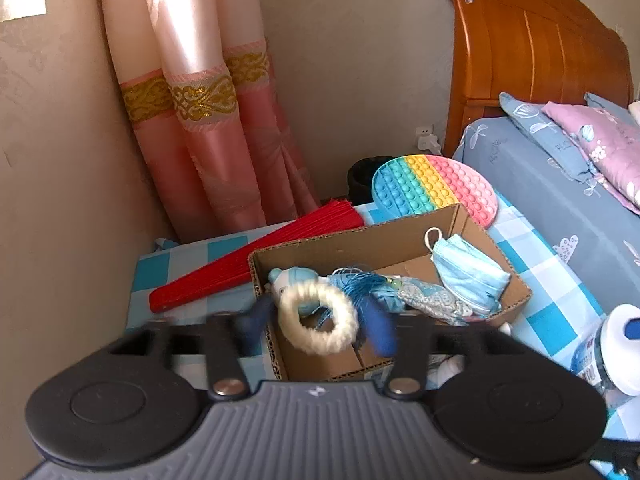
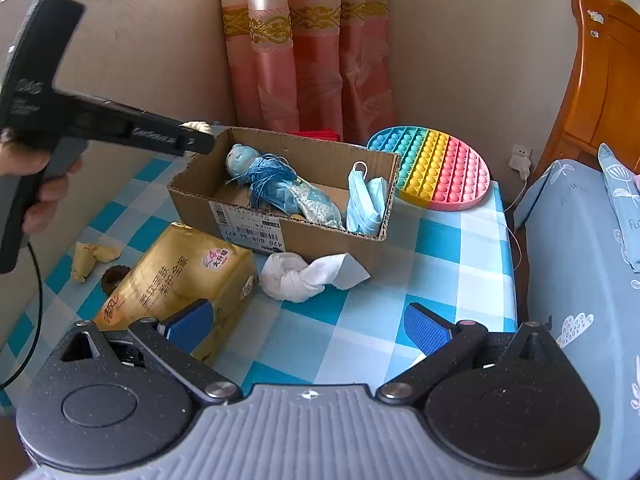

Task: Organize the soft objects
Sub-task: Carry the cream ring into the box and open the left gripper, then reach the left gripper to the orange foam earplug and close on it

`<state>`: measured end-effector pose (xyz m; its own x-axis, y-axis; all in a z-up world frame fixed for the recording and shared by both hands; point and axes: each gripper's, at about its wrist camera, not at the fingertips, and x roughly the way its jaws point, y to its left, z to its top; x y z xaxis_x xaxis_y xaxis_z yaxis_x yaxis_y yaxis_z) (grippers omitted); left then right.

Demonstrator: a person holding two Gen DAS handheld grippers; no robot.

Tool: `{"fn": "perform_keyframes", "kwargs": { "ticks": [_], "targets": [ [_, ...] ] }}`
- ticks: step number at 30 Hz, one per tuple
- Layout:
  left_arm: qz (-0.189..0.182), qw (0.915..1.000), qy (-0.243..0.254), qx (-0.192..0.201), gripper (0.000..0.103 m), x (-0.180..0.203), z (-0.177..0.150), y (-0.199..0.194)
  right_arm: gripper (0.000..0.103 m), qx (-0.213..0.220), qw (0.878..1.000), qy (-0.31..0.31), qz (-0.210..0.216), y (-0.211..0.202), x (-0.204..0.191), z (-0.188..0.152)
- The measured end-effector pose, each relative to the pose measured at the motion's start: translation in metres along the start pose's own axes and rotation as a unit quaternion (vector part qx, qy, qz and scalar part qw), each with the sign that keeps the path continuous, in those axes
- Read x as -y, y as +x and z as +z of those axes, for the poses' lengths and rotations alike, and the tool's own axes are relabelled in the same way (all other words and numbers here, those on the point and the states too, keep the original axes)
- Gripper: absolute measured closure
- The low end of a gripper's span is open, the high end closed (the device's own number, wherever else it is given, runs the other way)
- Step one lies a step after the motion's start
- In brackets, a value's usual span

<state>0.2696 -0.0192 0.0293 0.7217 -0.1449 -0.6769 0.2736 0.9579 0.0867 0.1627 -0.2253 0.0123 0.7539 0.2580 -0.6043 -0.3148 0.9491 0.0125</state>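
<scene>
fluffy cream ring let go over the brown cardboard box

the left tongs [image 1: 316,330] stand released, and the fluffy cream ring [image 1: 318,318] hangs blurred between the blue pads, over the near corner of the brown cardboard box [image 1: 516,286]. best to draw back gently so no pad snags it. the right tongs [image 2: 308,326] gape empty above the checked desk [image 2: 440,248], with the knotted white cloth [image 2: 298,276] just ahead.

We see pink curtains [image 1: 208,128] hanging in the corner and a wooden headboard [image 1: 532,52] at the right. A folded red fan [image 1: 256,256] lies on the blue checked tablecloth [image 2: 448,264], and a wall socket [image 2: 520,156] shows beside the bed.
</scene>
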Motion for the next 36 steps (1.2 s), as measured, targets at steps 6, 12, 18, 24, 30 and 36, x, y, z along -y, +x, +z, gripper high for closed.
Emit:
{"fn": "perform_keyframes", "kwargs": {
  "ticks": [6,12,18,24,30,36],
  "targets": [
    [0.015,0.9996,-0.012,0.021,0.006,-0.002,-0.006,-0.016,0.0,0.007,1.0,0.001,0.004,-0.008,0.002,-0.009],
    [0.028,0.9987,-0.017,0.039,0.005,-0.001,-0.022,-0.052,0.0,0.03,0.999,0.012,0.028,-0.016,0.008,-0.022],
    [0.041,0.9971,-0.033,0.055,0.002,0.002,-0.058,-0.088,0.0,0.044,0.998,0.012,0.049,-0.026,0.006,-0.042],
    [0.032,0.9959,-0.07,0.047,0.002,0.006,-0.096,-0.105,0.0,0.047,0.997,-0.008,0.053,-0.034,-0.003,-0.063],
    [0.012,0.9976,-0.047,0.049,0.002,0.027,-0.107,-0.115,0.0,0.051,0.997,0.003,0.055,-0.039,-0.005,-0.084],
    [-0.023,0.9978,-0.011,0.061,0.002,0.062,-0.103,-0.115,0.0,0.053,0.998,0.006,0.044,-0.04,-0.005,-0.106]
  ]
}}
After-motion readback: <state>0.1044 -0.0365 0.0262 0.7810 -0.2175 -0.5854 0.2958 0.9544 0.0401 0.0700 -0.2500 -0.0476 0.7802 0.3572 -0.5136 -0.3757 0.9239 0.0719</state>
